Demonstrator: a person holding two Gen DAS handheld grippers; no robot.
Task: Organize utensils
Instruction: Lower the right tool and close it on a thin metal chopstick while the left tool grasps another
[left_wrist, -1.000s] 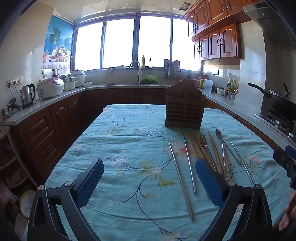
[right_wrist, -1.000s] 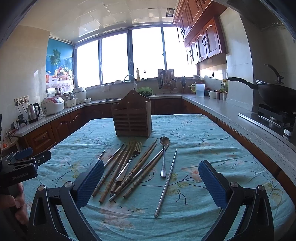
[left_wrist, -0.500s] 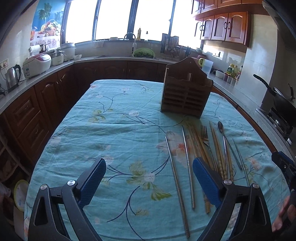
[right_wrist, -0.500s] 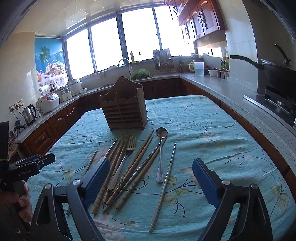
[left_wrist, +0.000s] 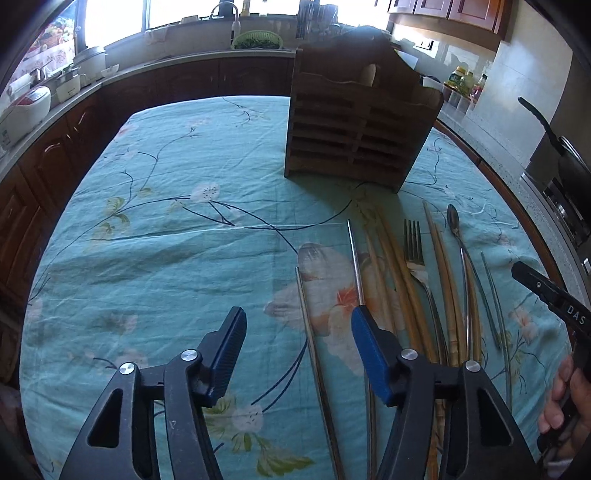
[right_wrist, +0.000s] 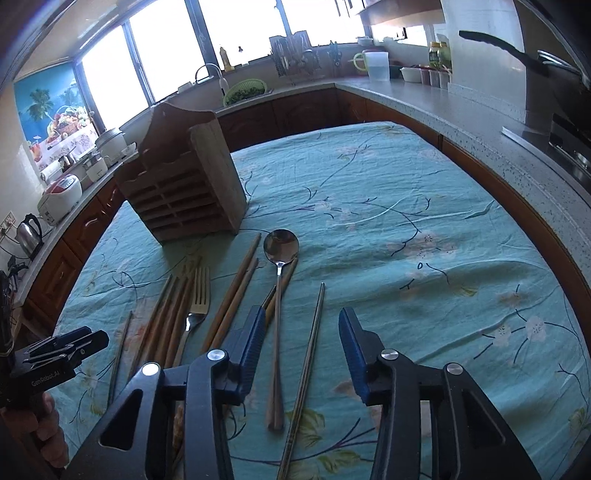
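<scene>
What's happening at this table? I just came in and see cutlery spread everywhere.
A person holds a two-finger gripper in each hand over utensils lying on the tablecloth, in front of a wooden utensil holder. The left gripper is closing around a metal chopstick. The right gripper is closing with the spoon and another metal chopstick between its fingers. Nothing is gripped yet.

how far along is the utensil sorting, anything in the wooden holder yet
Barely begun. The slatted wooden holder shows no utensils in it. Both grippers, left gripper and right gripper, are closing, gripping nothing yet; metal chopsticks lie between the jaws. The steel spoon, fork and bamboo chopsticks remain on the tablecloth.
</scene>
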